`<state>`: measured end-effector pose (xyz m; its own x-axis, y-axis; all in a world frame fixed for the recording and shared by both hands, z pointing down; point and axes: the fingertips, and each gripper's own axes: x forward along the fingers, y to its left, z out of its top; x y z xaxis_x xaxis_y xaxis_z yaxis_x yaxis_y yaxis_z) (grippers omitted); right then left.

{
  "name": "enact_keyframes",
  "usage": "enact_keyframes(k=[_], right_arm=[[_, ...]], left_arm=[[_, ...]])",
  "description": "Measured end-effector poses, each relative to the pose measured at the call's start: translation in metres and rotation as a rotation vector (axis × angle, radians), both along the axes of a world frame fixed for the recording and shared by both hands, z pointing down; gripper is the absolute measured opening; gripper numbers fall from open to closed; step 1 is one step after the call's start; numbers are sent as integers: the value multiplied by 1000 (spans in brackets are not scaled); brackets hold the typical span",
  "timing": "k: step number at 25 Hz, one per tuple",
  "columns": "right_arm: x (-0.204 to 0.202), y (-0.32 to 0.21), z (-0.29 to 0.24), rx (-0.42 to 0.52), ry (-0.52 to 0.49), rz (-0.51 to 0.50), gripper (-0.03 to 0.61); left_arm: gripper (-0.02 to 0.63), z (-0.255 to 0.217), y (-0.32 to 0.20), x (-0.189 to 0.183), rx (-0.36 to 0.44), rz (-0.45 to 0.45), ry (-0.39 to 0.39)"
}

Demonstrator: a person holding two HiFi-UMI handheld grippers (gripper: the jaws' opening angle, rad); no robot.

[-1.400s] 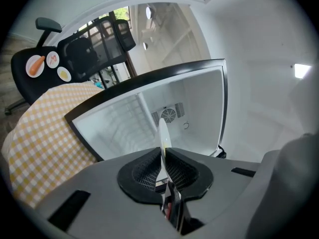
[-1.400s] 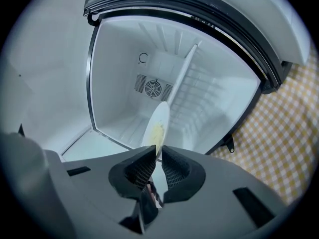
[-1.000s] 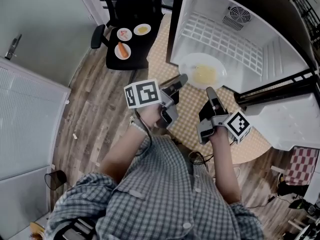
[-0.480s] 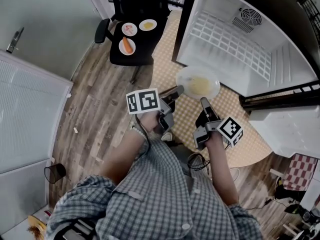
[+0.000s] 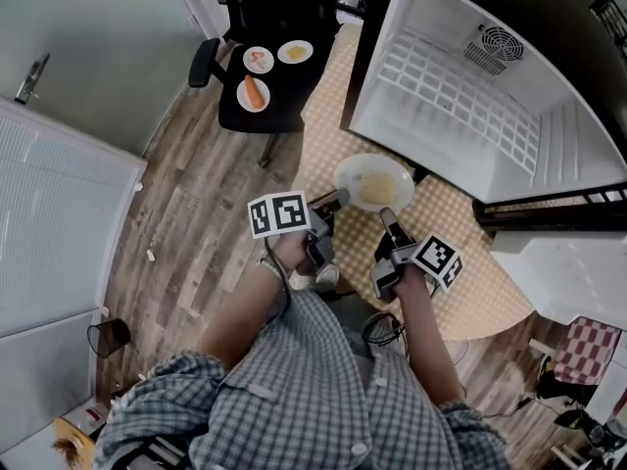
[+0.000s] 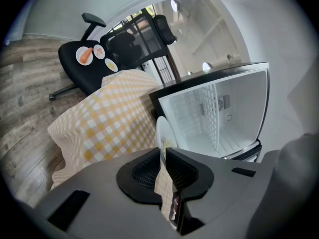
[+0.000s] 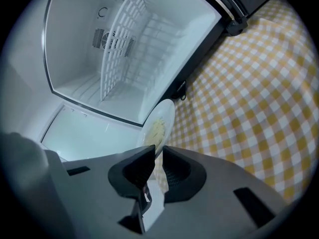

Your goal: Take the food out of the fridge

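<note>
Place: wood-floored room, open white fridge (image 5: pixel 470 96) at a yellow-checked table (image 5: pixel 441 213) | Change: we have drawn the plate of pale yellow food (image 5: pixel 374 182) out of the fridge and lowered it; it now hangs just above the cloth before the opening | Grip: left gripper (image 5: pixel 338 200) and right gripper (image 5: pixel 388 219) each pinch its near rim, and the left jaws have just eased a little wider with the rim still between them | Meaning: we judge the removal done, set-down pending | Around: office chair (image 5: pixel 265 116) carrying three small plates (image 5: pixel 253 93) stands well apart; nothing below the plate seems to block us

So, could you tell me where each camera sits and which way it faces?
Head view: on the head, facing steeply down; shirt, left gripper, right gripper show.
Left gripper view: on that gripper, along its jaws toward the fridge.
Right gripper view: likewise, into the fridge.
All share the plate, gripped by both.
</note>
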<state>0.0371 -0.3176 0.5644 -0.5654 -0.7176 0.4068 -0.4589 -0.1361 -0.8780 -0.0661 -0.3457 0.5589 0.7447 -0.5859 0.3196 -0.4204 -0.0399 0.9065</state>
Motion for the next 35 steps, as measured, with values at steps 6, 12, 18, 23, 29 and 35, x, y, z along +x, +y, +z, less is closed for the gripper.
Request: enact_keyframes(k=[6, 12, 18, 23, 29, 35], right_arm=[[-5, 3, 24, -57, 6, -30, 31], [-5, 4, 43, -107, 34, -59, 32], [-7, 3, 49, -126, 51, -63, 32], [-9, 2, 50, -111, 82, -101, 32], [-6, 5, 46, -85, 86, -132, 57], [16, 15, 44, -70, 166, -157, 64]], left_arm=[[41, 27, 4, -5, -59, 0, -31], [44, 45, 6, -4, -91, 11, -68], [43, 55, 4, -6, -148, 2, -74], [49, 58, 9, -5, -172, 55, -157], [95, 56, 12, -7, -158, 109, -234], [74, 46, 22, -19, -125, 93, -325]])
